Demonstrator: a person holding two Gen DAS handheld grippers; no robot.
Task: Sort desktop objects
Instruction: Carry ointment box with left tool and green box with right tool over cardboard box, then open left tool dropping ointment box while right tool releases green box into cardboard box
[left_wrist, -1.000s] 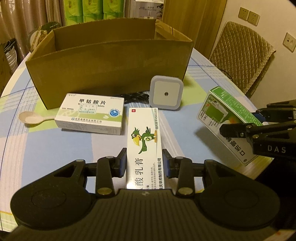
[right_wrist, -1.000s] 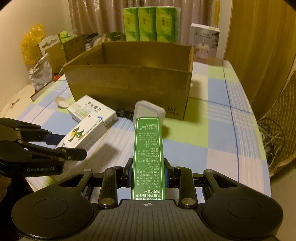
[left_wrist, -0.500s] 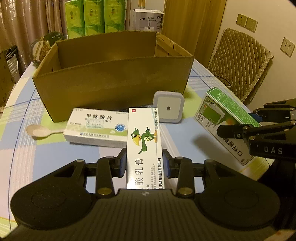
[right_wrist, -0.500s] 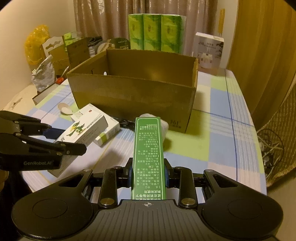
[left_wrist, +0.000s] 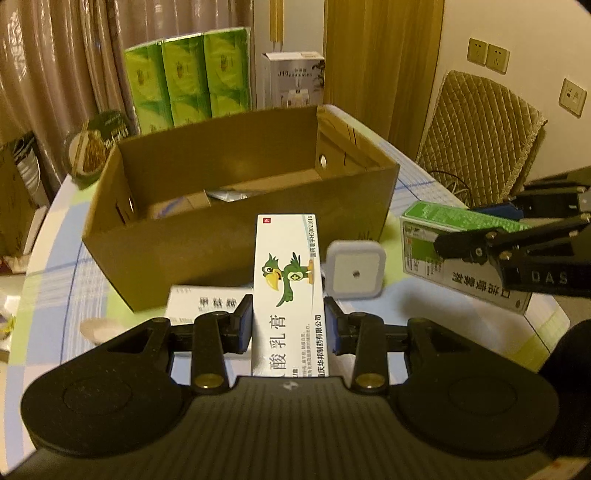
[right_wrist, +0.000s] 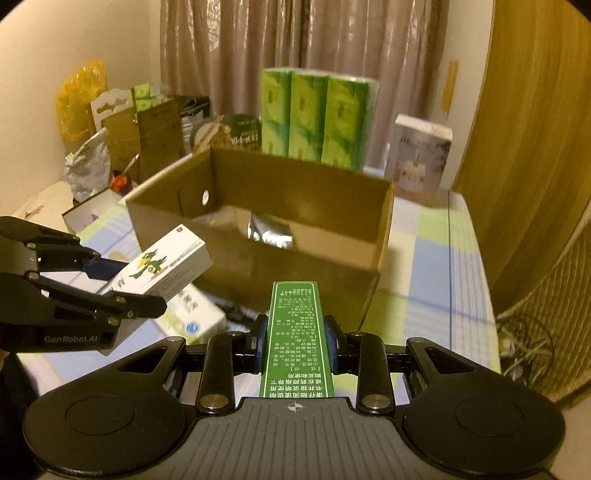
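Parrot box (left_wrist: 288, 288) in left tool (left_wrist: 288, 326) (green box (right_wrist: 297, 332) in right (right_wrist: 295, 343))

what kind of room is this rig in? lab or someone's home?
Most likely a home, probably a dining or living room. A table with a checked cloth stands by drawn curtains, a padded chair sits beside it, and packs of green tissue and other household clutter crowd the far edge.
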